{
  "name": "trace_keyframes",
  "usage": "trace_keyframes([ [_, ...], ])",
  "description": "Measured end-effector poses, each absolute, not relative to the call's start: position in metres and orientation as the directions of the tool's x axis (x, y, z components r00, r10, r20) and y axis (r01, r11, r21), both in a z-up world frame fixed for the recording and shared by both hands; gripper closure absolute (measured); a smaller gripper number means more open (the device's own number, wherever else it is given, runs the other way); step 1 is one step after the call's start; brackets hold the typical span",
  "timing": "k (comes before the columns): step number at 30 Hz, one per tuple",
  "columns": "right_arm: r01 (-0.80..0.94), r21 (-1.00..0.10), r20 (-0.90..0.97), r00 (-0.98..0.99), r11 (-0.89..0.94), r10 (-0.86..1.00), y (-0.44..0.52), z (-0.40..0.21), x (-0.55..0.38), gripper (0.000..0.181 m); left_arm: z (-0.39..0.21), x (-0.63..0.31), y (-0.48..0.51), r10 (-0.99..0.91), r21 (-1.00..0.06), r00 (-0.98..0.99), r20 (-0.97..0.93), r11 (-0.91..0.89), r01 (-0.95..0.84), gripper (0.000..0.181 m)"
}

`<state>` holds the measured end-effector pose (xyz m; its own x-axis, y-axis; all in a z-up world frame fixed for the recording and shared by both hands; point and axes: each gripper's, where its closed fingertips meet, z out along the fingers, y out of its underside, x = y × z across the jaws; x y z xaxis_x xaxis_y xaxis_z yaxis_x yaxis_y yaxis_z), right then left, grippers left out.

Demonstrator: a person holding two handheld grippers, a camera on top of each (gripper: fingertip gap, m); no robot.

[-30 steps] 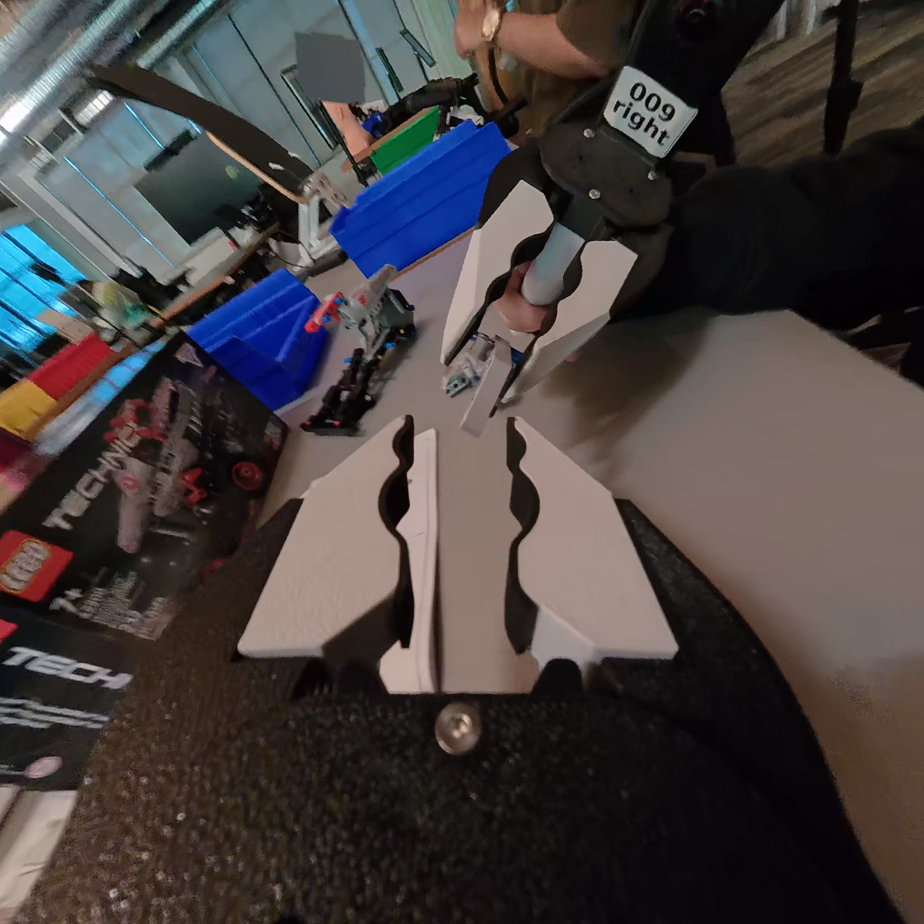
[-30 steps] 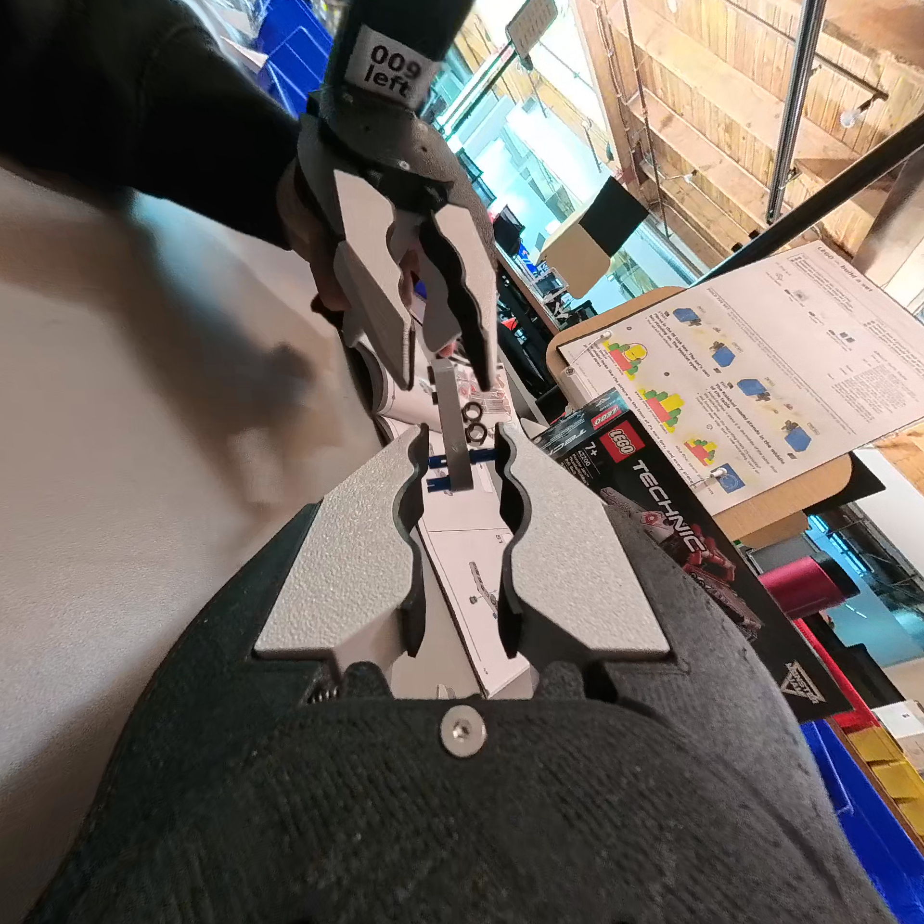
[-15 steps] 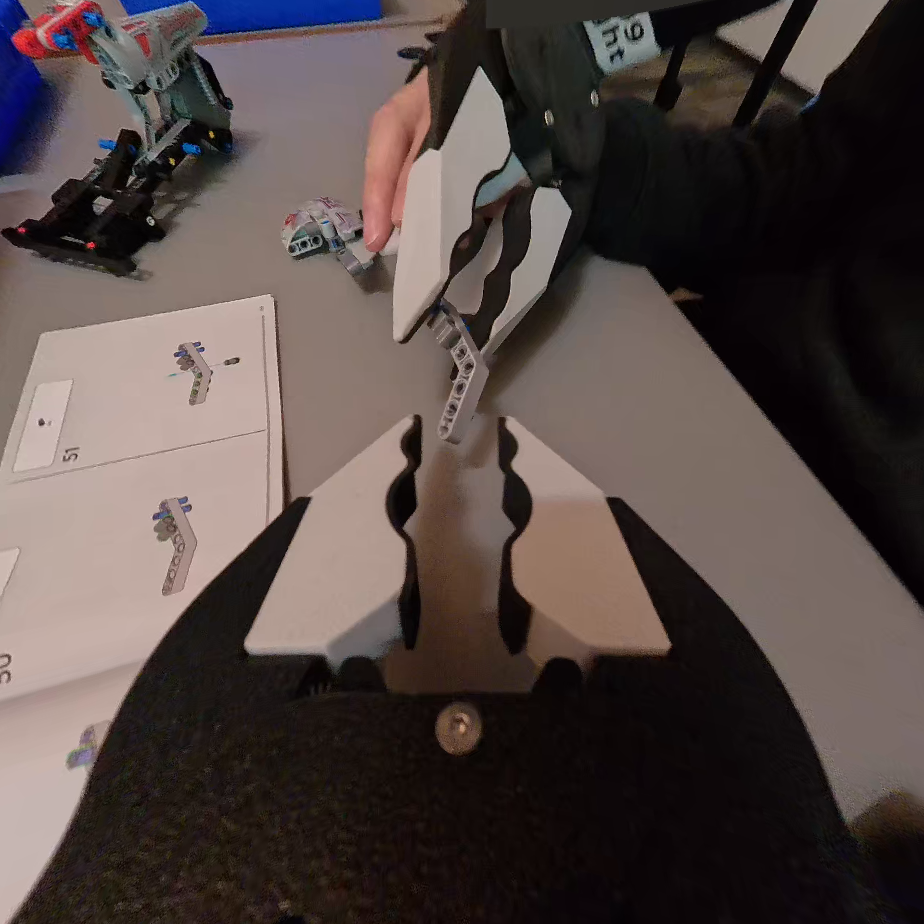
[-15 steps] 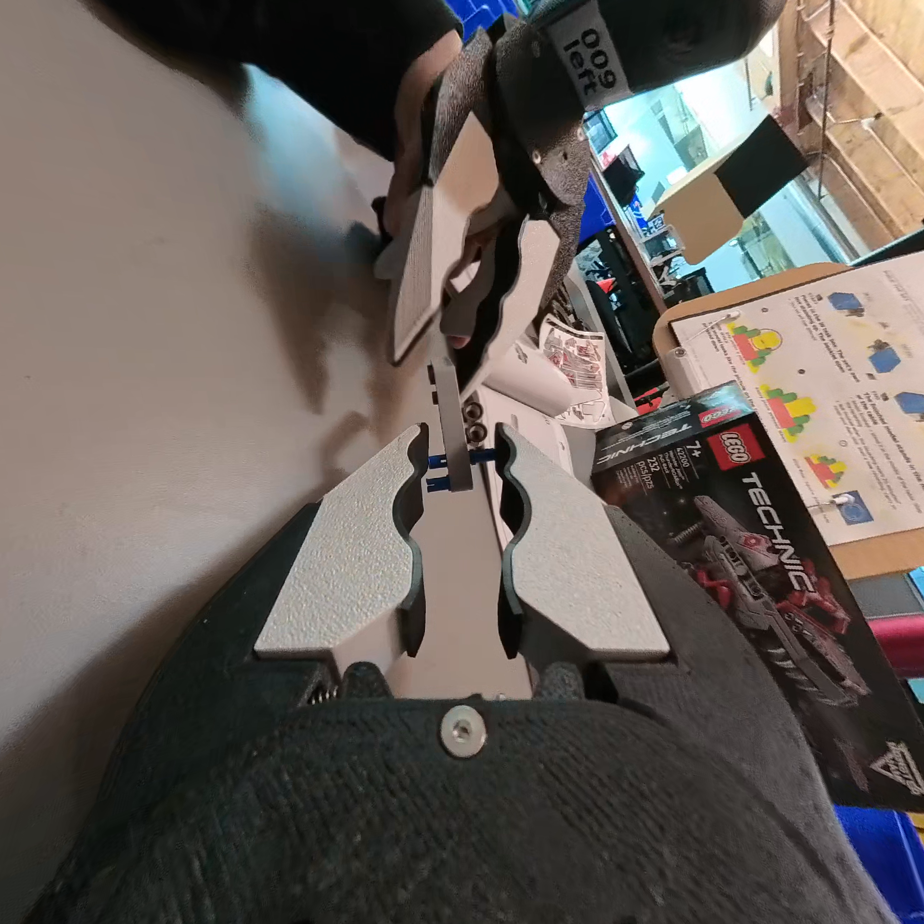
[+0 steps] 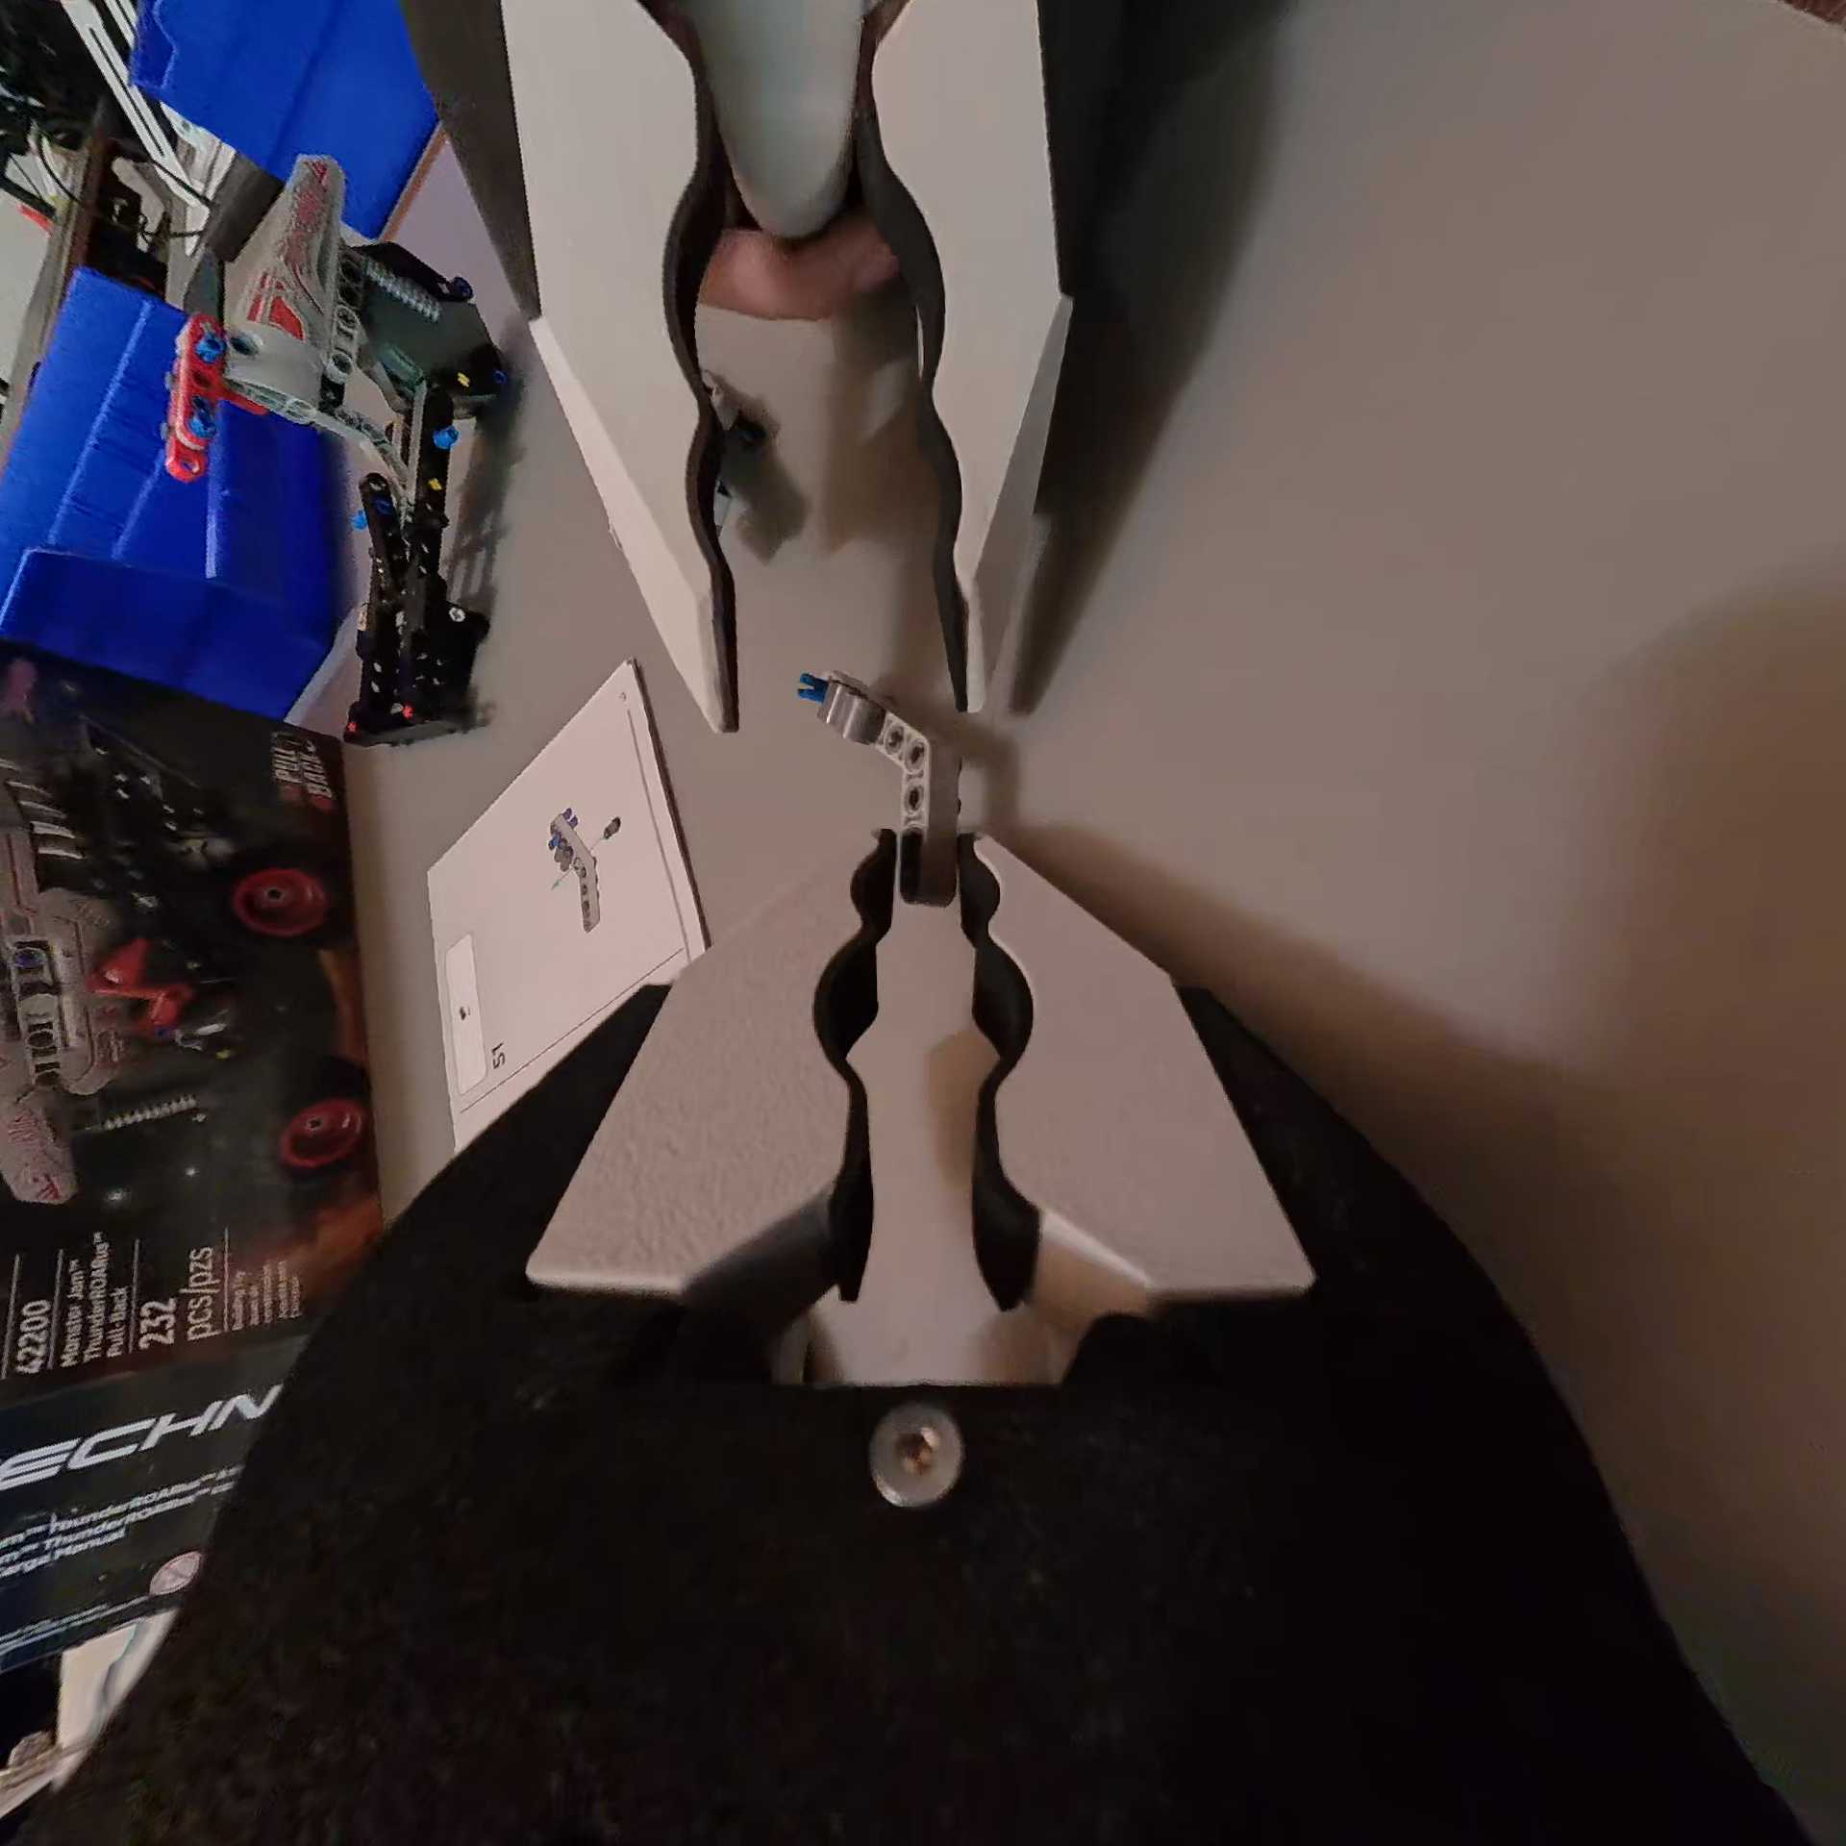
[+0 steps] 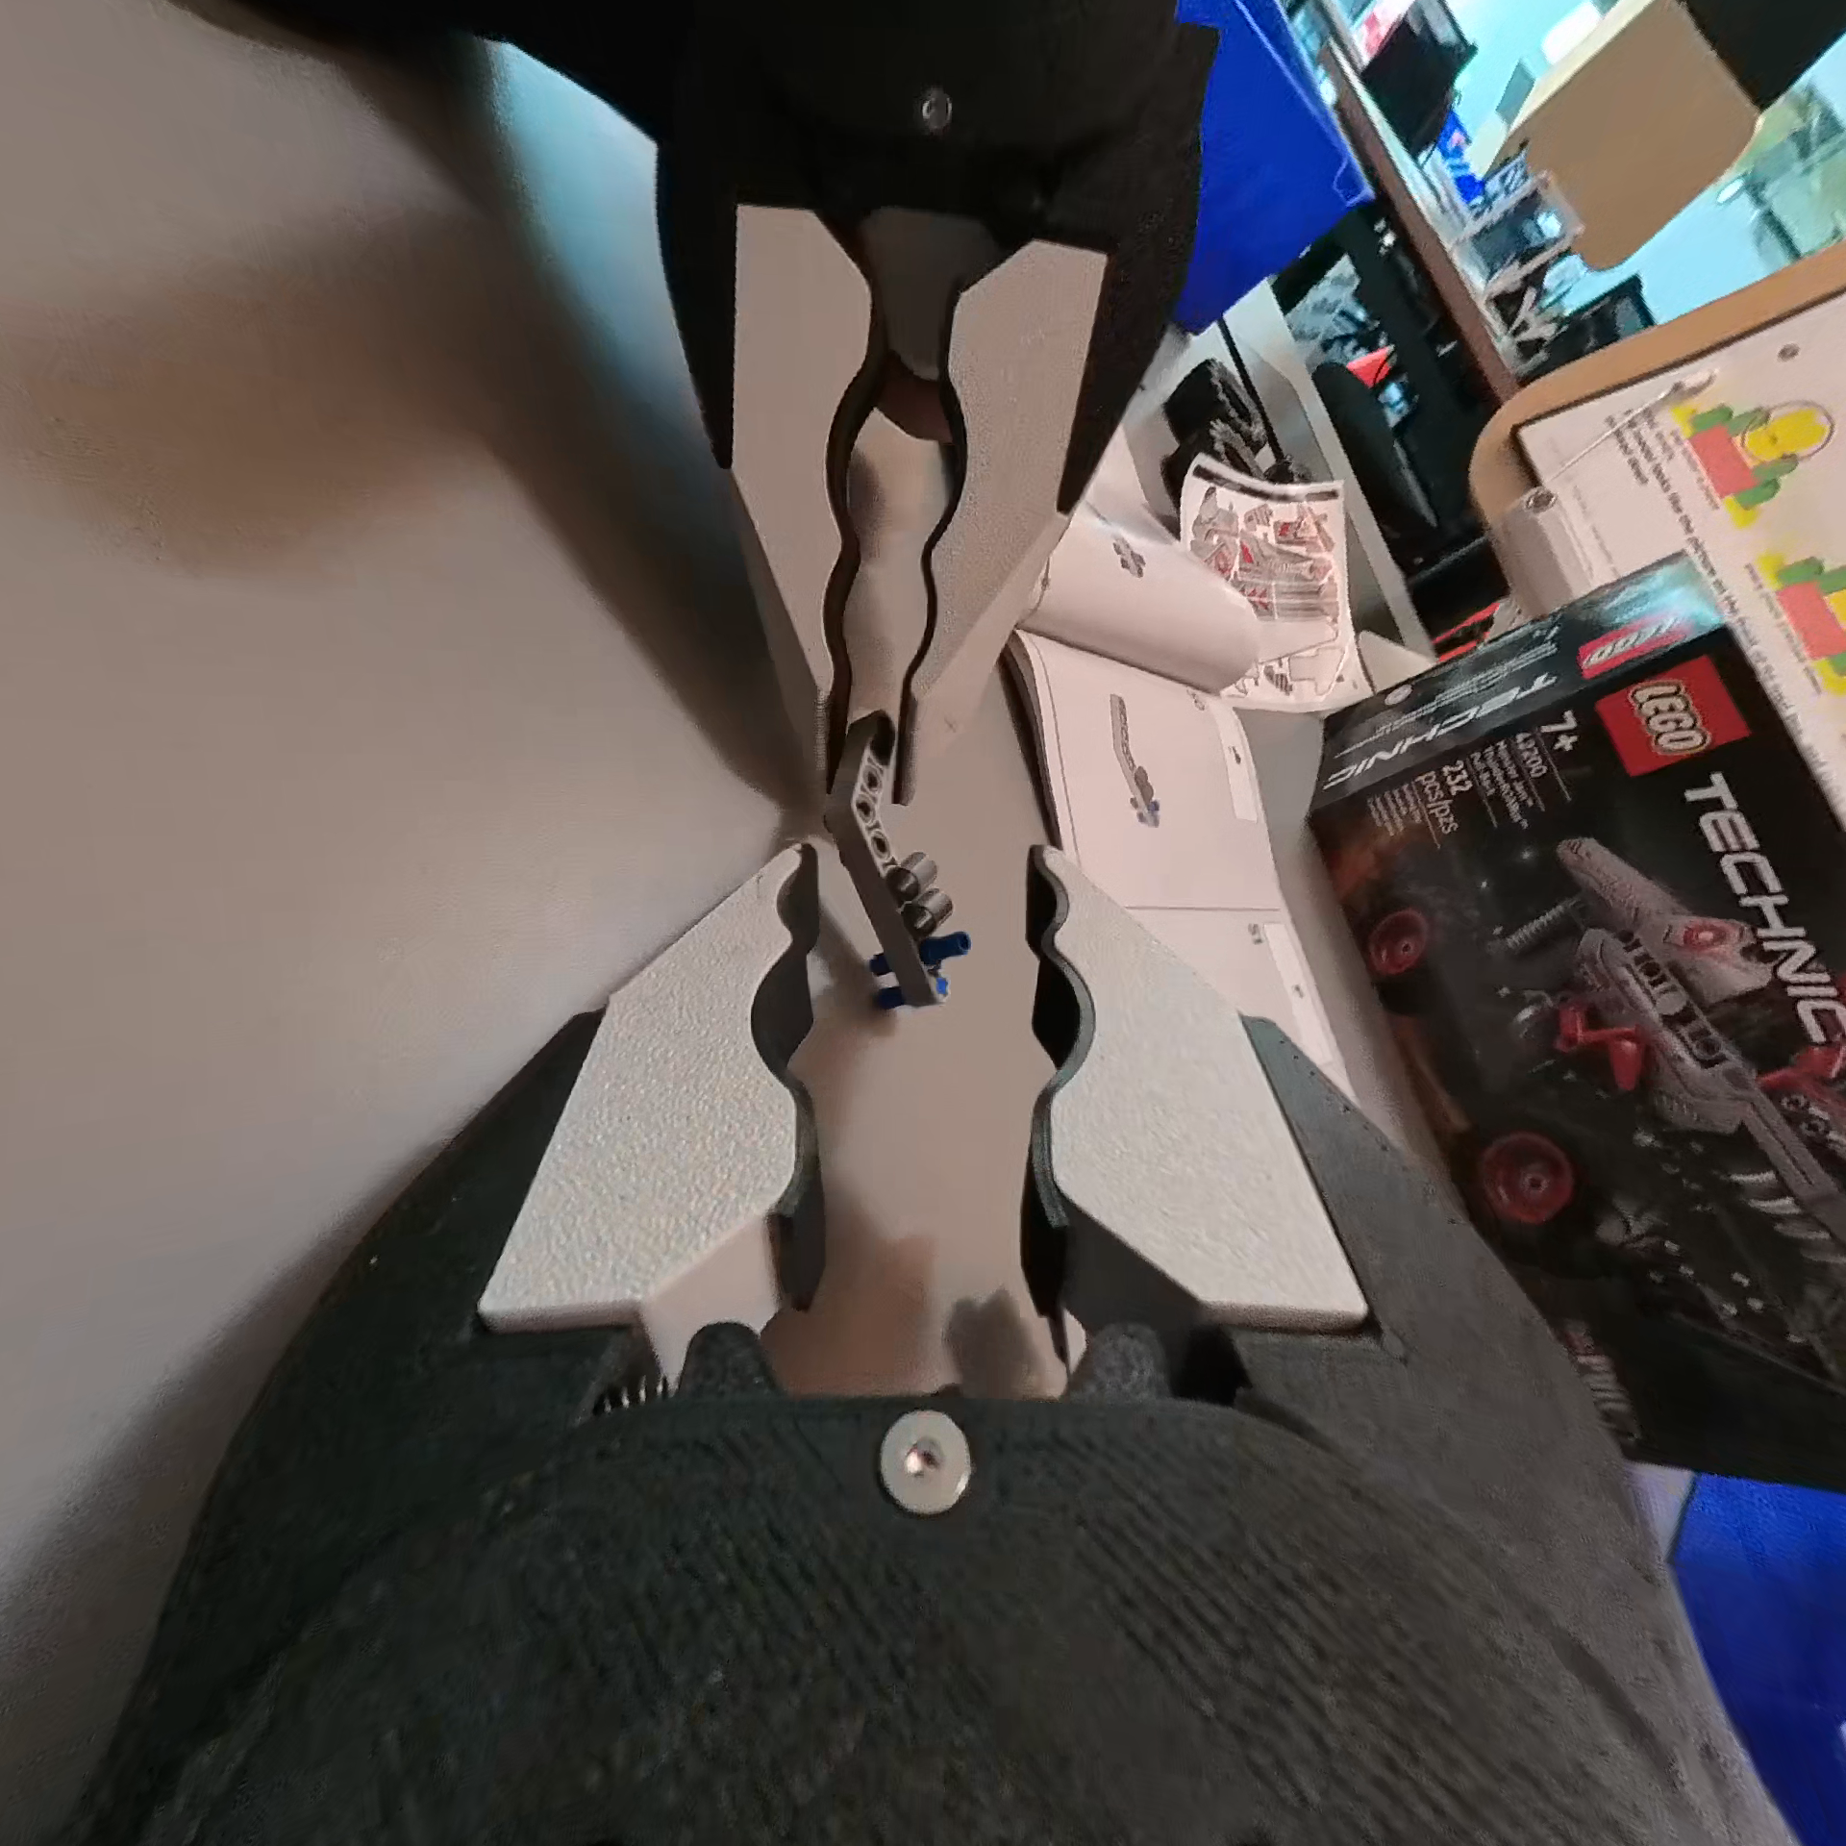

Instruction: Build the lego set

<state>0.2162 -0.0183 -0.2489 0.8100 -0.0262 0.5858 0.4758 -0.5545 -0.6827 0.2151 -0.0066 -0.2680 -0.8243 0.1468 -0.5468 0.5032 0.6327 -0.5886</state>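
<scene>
A grey bent Technic beam [image 5: 914, 779] with blue pins at its far end is gripped at its near end by my left gripper [image 5: 927, 849], which is shut on it above the grey table [image 5: 1398, 499]. My right gripper [image 5: 844, 709] faces it from above, open, its fingertips on either side of the beam's pinned end and apart from it. In the right wrist view my right gripper [image 6: 919, 859] is wide open around the beam [image 6: 884, 879], while the left gripper [image 6: 867, 779] pinches the beam's far end. The partly built model [image 5: 400, 420] stands at the left.
The instruction booklet [image 5: 569, 899] lies open left of the grippers, with the set's box [image 5: 150, 999] beside it and blue bins [image 5: 150, 479] behind. A small grey sub-assembly [image 5: 739, 440] lies on the table beyond. A sticker sheet [image 6: 1259, 559] lies past the booklet. The grippers are tip to tip, or close to it. Between my right fingertips and the partly built model [image 5: 400, 420] there is roughly 25 cm.
The beam has passed from my right gripper to my left. The left gripper closed on its free end and the right gripper opened and let go. Both grippers turned to face each other.
</scene>
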Motion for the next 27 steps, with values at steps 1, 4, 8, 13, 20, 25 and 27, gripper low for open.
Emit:
trace_keyframes([
  [1, 0.455, -0.695, 0.564, 0.825, -0.557, -0.028, -0.021, -0.249, 0.214, 0.141, -0.269, 0.214, -0.007, 0.148, -0.593, -0.832, -0.535, 0.636, 0.495, 0.169],
  [4, 0.397, -0.711, 0.512, 0.858, -0.580, -0.041, -0.033, -0.251, 0.210, 0.141, -0.271, 0.212, -0.005, 0.136, -0.626, -0.868, -0.478, 0.640, 0.445, 0.163],
  [8, 0.342, -0.722, 0.478, 0.875, -0.602, -0.076, -0.051, -0.249, 0.209, 0.141, -0.263, 0.212, -0.001, 0.088, -0.703, -0.923, -0.375, 0.622, 0.345, 0.157],
  [13, 0.314, -0.753, 0.496, 0.848, -0.578, -0.186, -0.077, -0.224, 0.217, 0.148, -0.224, 0.248, -0.007, -0.159, -0.813, -0.941, -0.298, 0.560, 0.163, 0.161],
  [20, 0.182, -0.780, 0.469, 0.804, -0.599, -0.367, -0.103, -0.216, 0.251, 0.152, -0.270, 0.302, -0.015, -0.202, -0.501, -0.914, -0.351, 0.866, 0.001, 0.148],
  [25, 0.161, -0.768, 0.462, 0.810, -0.620, -0.361, -0.113, -0.225, 0.249, 0.151, -0.279, 0.300, -0.013, -0.251, -0.475, -0.954, -0.165, 0.868, -0.146, 0.155],
  [27, 0.157, -0.780, 0.451, 0.812, -0.606, -0.370, -0.115, -0.224, 0.250, 0.151, -0.280, 0.294, -0.008, -0.251, -0.458, -0.963, -0.094, 0.870, -0.182, 0.163],
])
